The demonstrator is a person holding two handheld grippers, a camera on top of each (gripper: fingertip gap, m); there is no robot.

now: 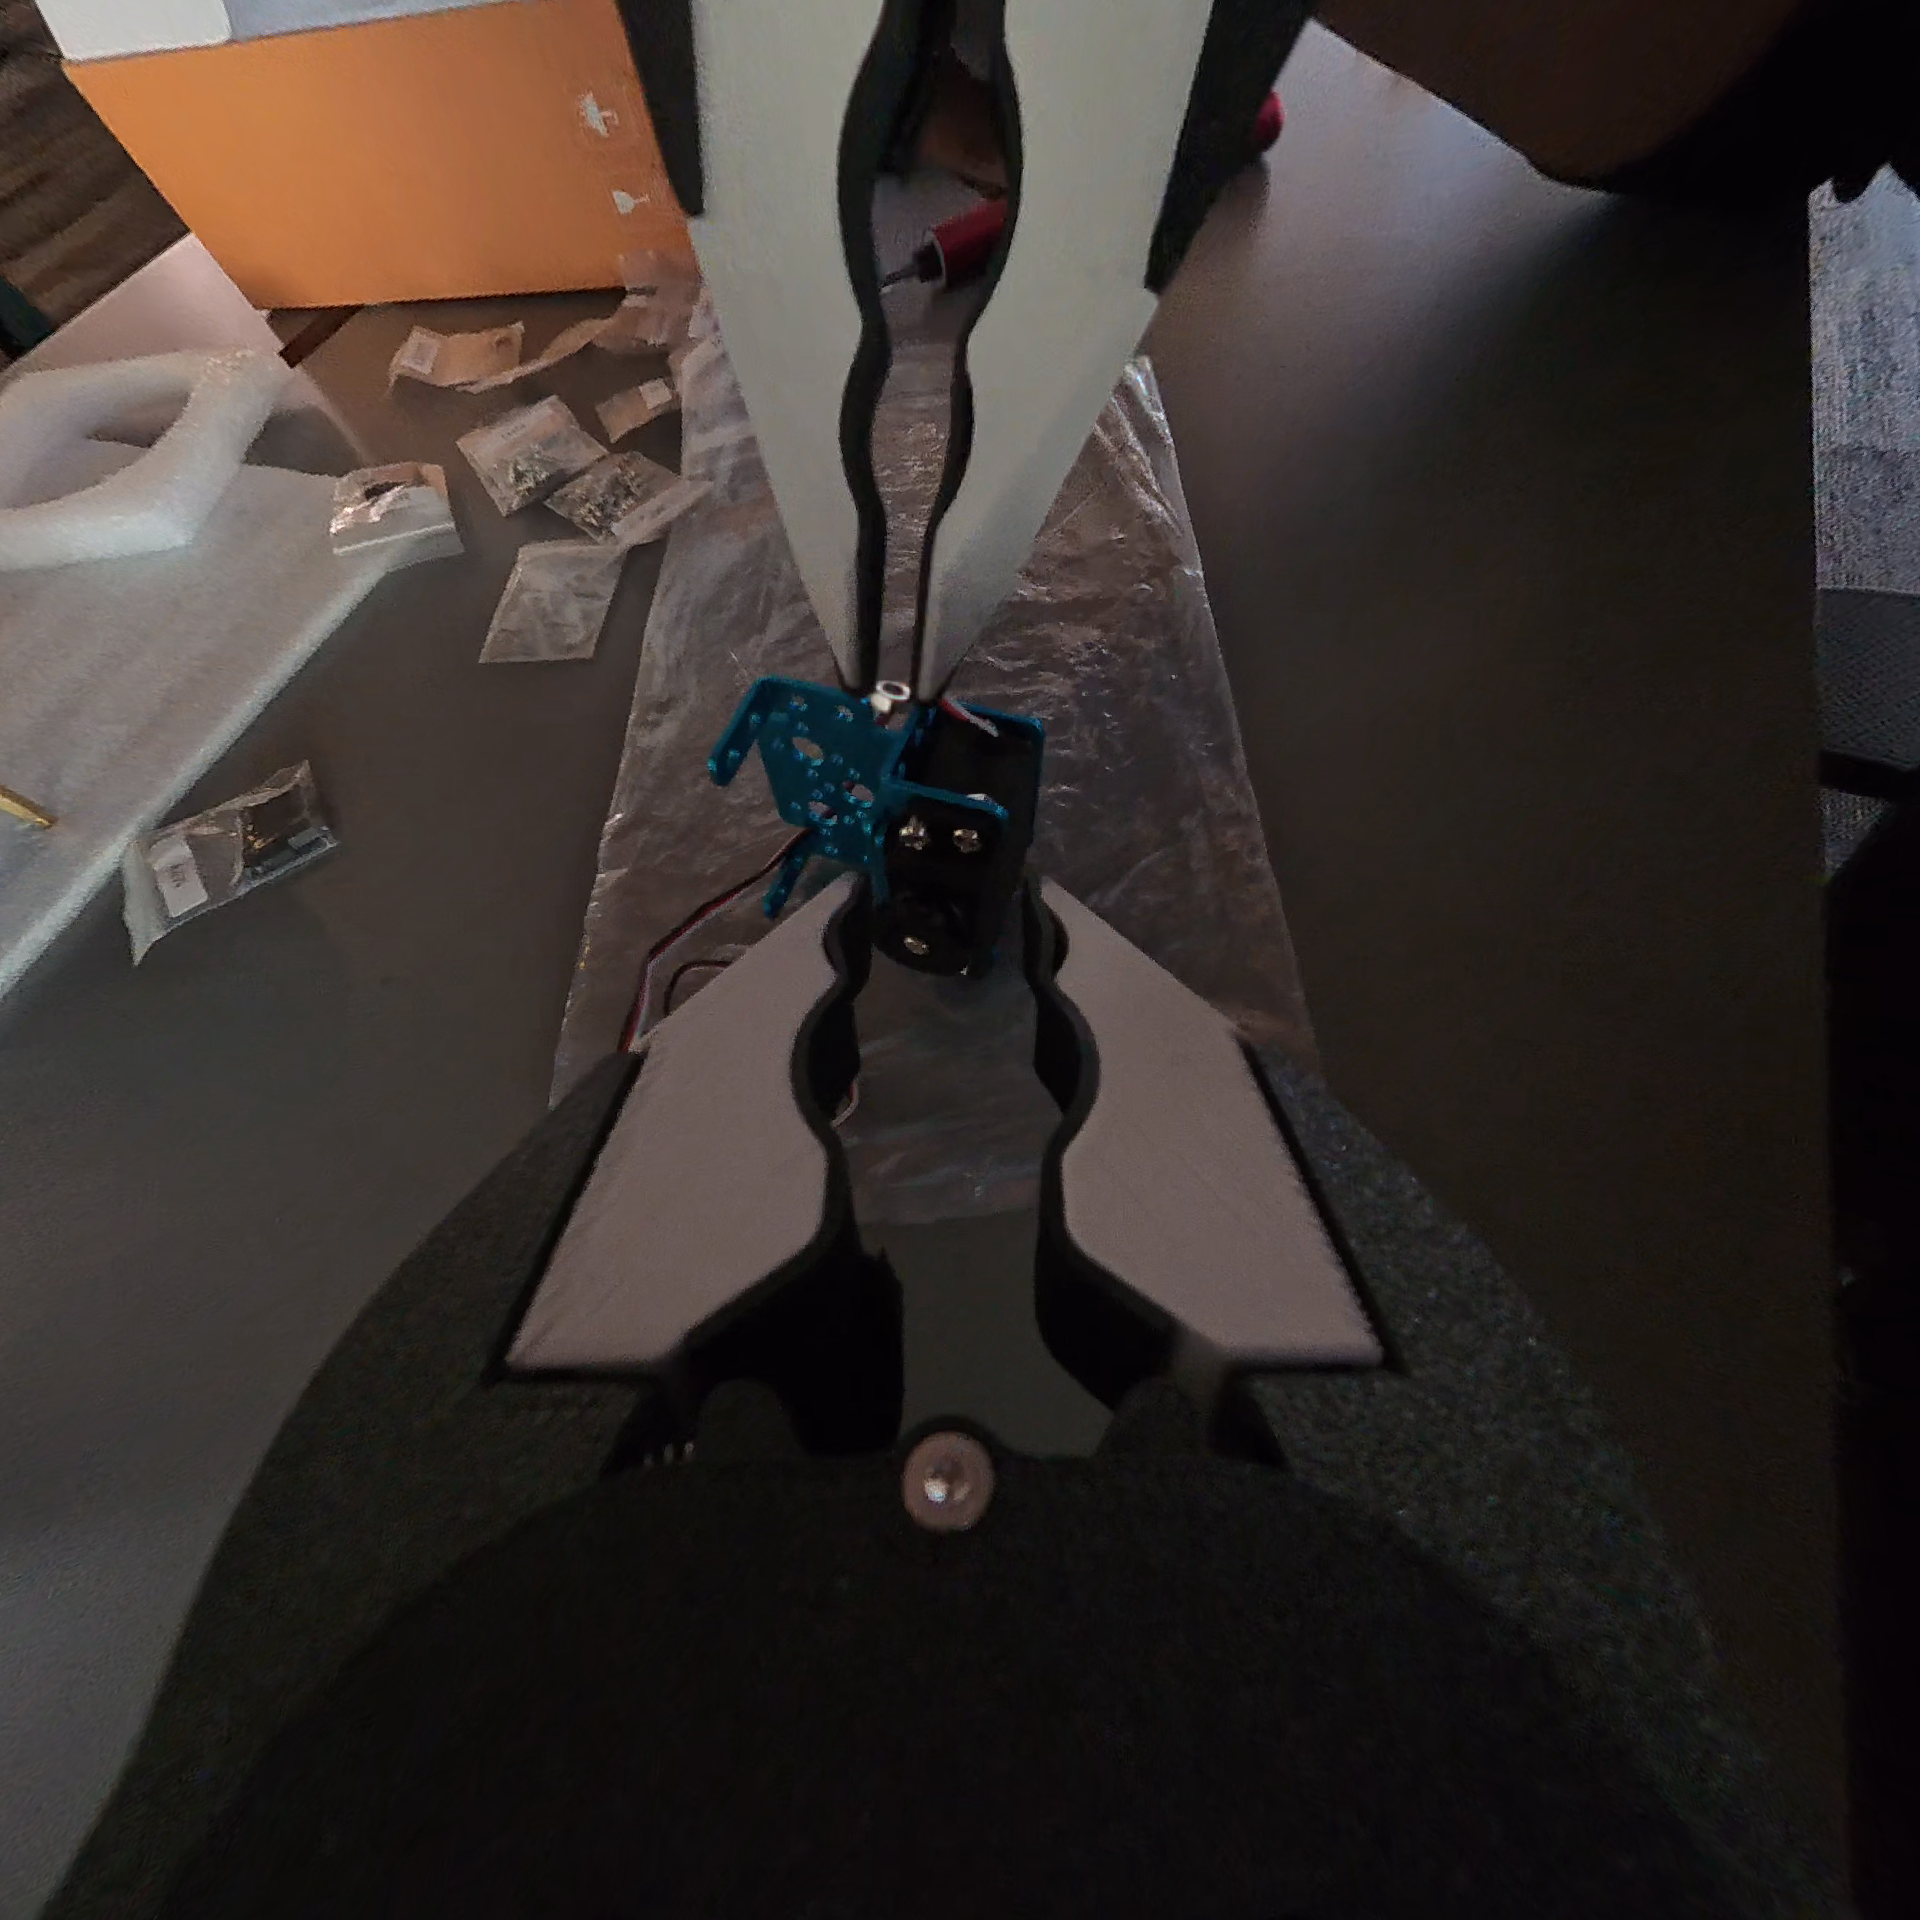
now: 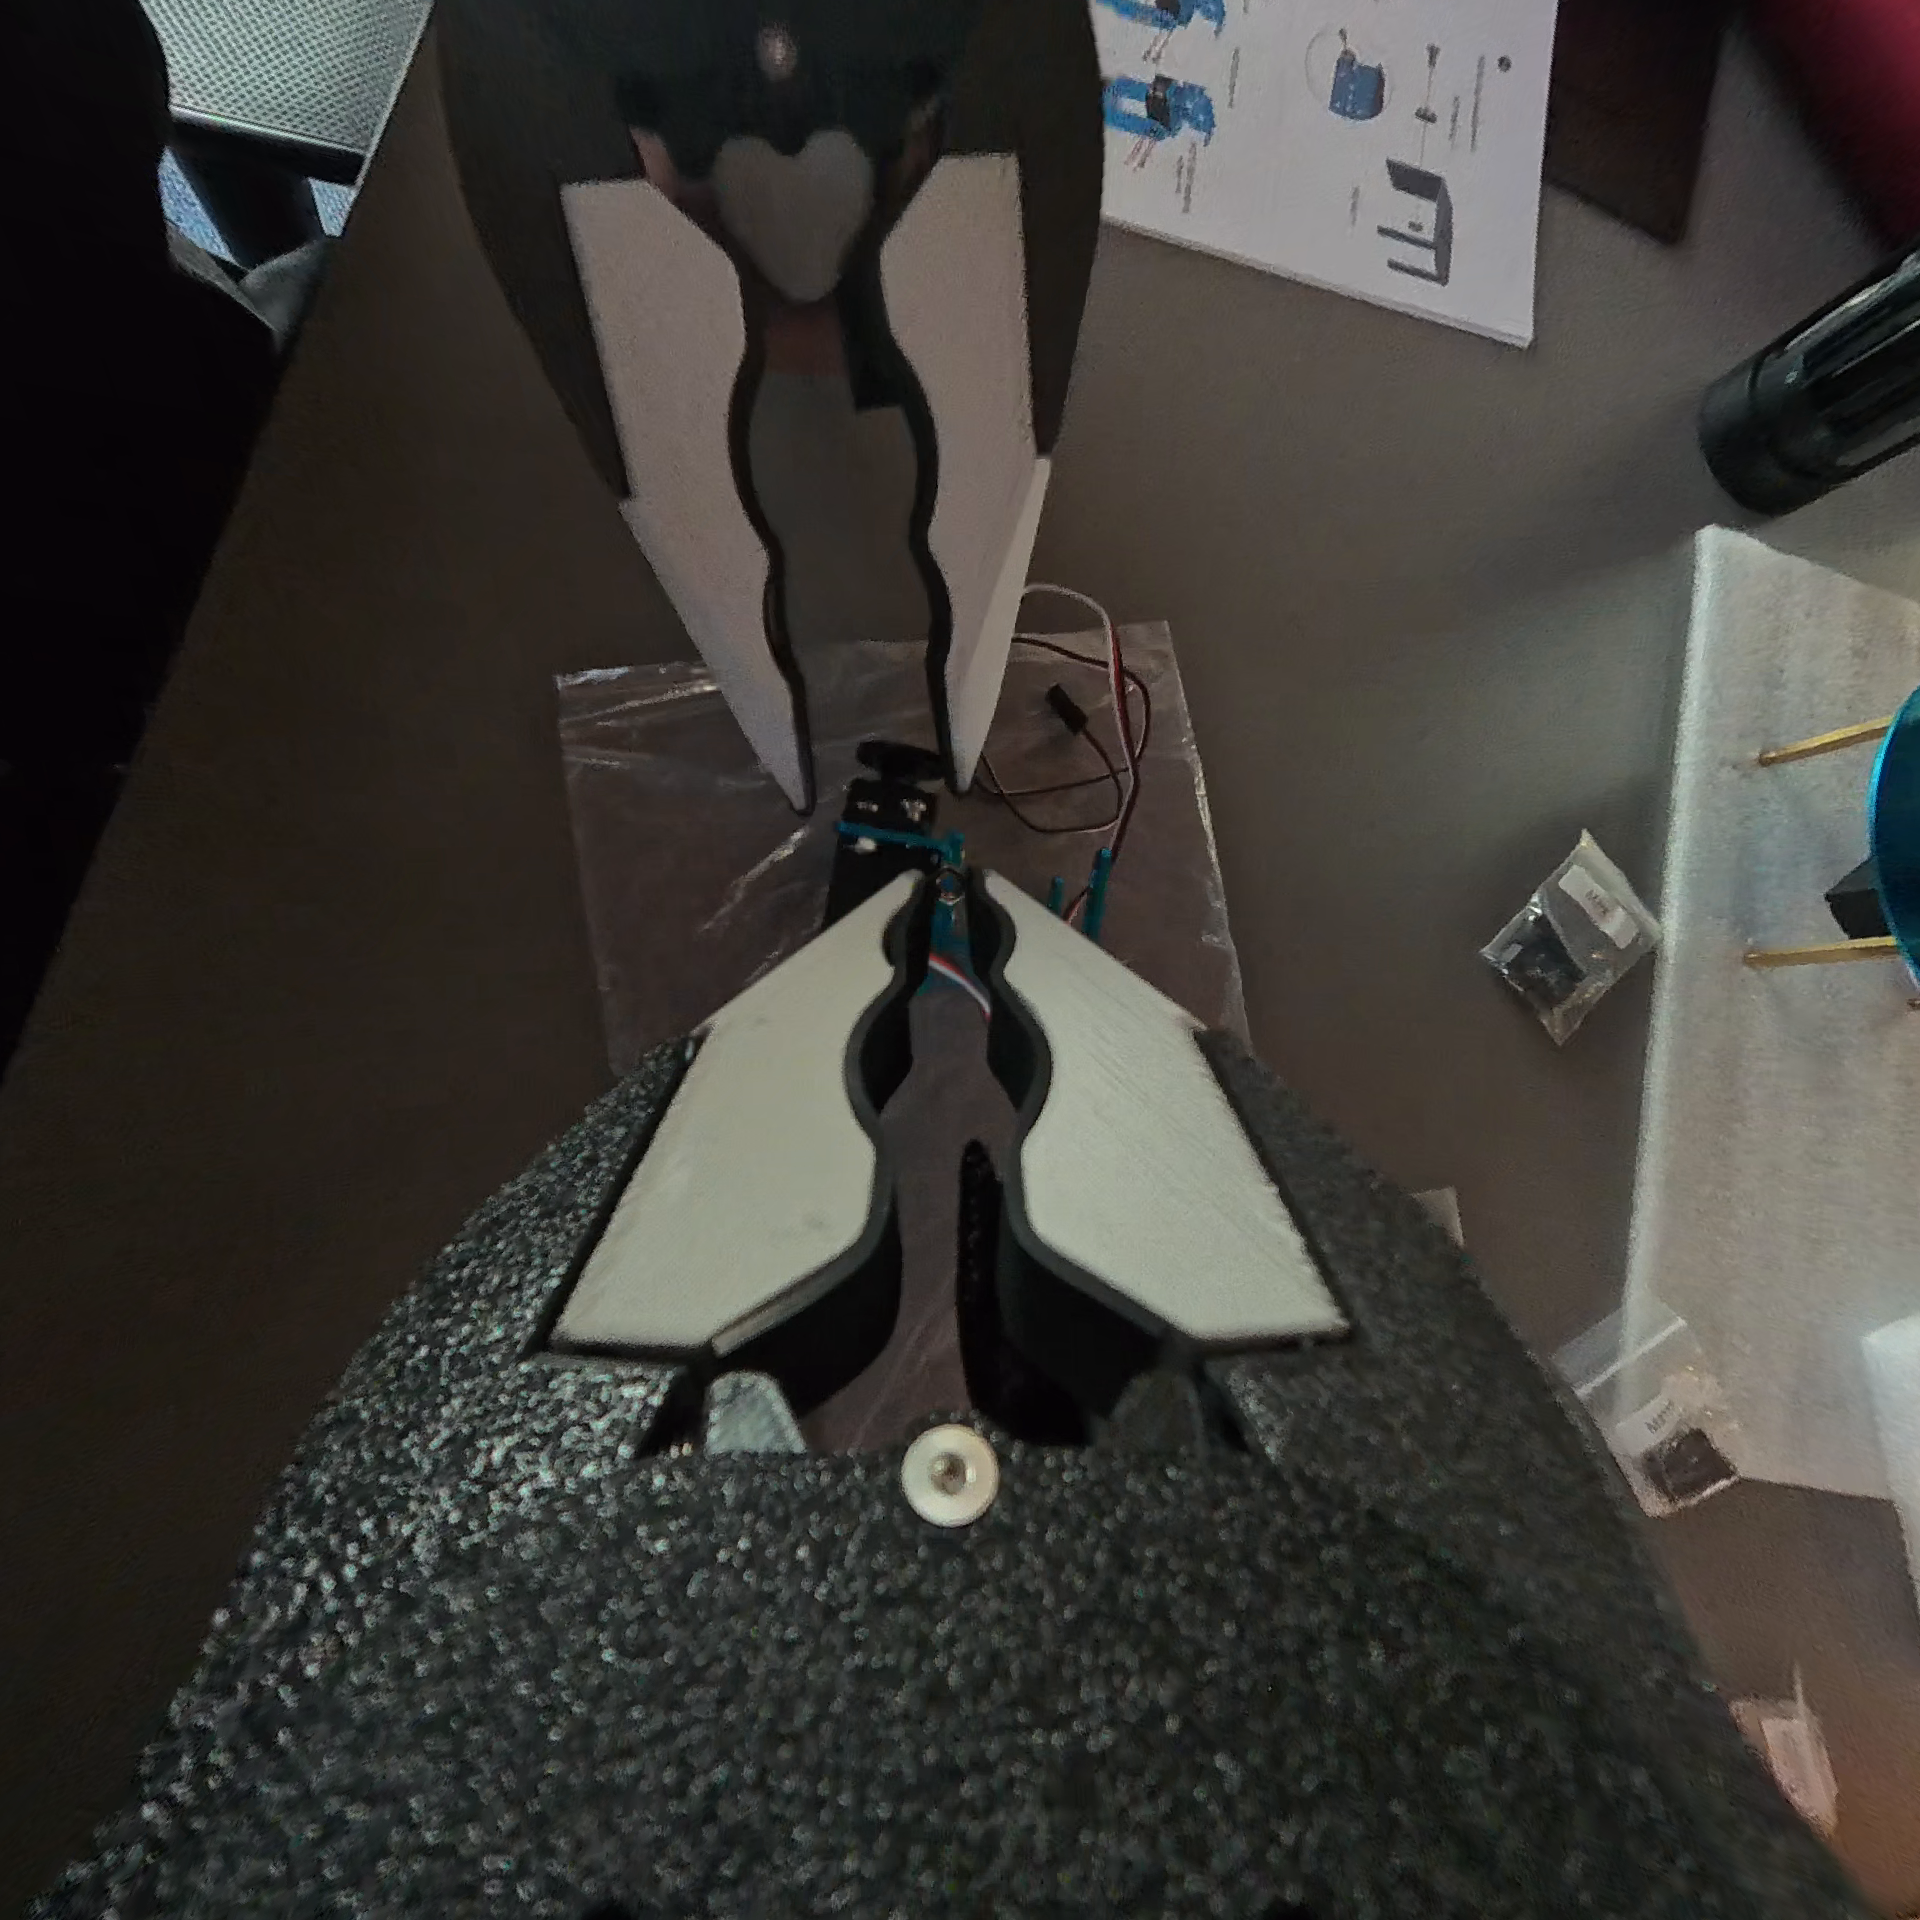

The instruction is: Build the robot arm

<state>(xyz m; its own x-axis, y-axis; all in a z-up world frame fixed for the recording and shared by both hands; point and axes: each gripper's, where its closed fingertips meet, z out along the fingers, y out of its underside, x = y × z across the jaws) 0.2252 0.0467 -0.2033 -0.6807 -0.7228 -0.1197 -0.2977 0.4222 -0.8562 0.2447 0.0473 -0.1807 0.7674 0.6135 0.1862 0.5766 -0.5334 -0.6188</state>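
Left gripper point(image 1: 940, 894): fingers part open, straddling black servo point(image 1: 940, 894); contact unclear, cannot tell if gripped.
Right gripper point(image 2: 948, 878): fingers nearly closed, pinching top of blue bracket point(image 1: 805, 779) near small silver fitting point(image 1: 891, 691).
Assembly just above plastic sheet point(image 1: 1122, 644) on desk point(image 1: 1455, 623).
Risks: narrow tip pinch may let bracket twist or slip; opposed pull could strain wires point(image 2: 1081, 717); sheet slippery.

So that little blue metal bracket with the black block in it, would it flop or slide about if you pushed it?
The blue bracket looks like stiff perforated metal, so it probably won't bend. Screwed to the black block, it is likely heavier than it looks. It sits on a crinkly plastic sheet, so it may slide, and its wires could drag behind.
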